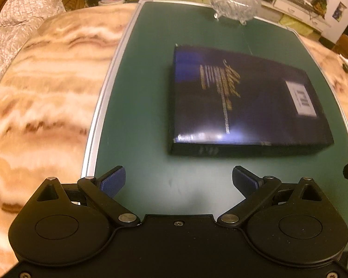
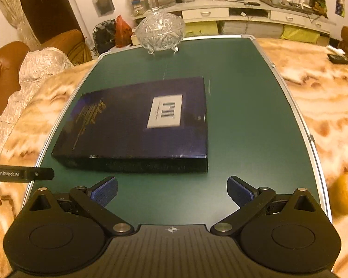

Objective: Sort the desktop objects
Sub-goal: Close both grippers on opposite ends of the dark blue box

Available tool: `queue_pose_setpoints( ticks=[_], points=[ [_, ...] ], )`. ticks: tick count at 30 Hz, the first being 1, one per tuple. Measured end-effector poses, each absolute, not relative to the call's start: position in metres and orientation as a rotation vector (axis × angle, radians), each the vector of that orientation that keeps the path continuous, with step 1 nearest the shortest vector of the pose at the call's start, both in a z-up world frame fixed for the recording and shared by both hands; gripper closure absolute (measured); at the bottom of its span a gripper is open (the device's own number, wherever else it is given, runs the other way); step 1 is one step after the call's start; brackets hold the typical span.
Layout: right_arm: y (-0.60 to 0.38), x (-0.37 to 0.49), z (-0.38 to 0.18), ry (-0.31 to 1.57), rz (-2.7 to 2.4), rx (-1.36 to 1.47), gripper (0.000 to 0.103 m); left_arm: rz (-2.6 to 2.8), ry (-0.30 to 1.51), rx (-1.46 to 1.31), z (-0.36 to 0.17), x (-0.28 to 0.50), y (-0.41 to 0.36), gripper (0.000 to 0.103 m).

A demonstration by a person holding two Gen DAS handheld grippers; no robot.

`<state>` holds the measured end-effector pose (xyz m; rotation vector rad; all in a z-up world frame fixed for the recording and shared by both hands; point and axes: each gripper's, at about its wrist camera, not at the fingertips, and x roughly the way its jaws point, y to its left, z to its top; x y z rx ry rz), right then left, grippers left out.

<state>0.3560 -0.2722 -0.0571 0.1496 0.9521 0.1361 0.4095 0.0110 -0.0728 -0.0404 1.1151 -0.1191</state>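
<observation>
While the dark blue box (image 2: 136,125) lay flat on the green board (image 2: 243,115), left gripper (image 1: 178,180) and right gripper (image 2: 172,190) hovered near it, jaws spread, empty.

dark blue box (image 2: 136,125) | flat, closed | mid green board (image 2: 243,115)

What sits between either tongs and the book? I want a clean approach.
Nothing visible. Only bare green board lies between the left tongs or right tongs and the book. The glass bowl stands beyond the book.
</observation>
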Motion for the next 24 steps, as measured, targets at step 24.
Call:
queue_pose_setpoints(
  ticks=[24],
  points=[
    [-0.295, 0.432, -0.092, 0.984, 0.246, 0.317, 0.000, -0.256, 1.105, -0.190, -0.094, 0.476, 0.019, 0.008]
  ],
)
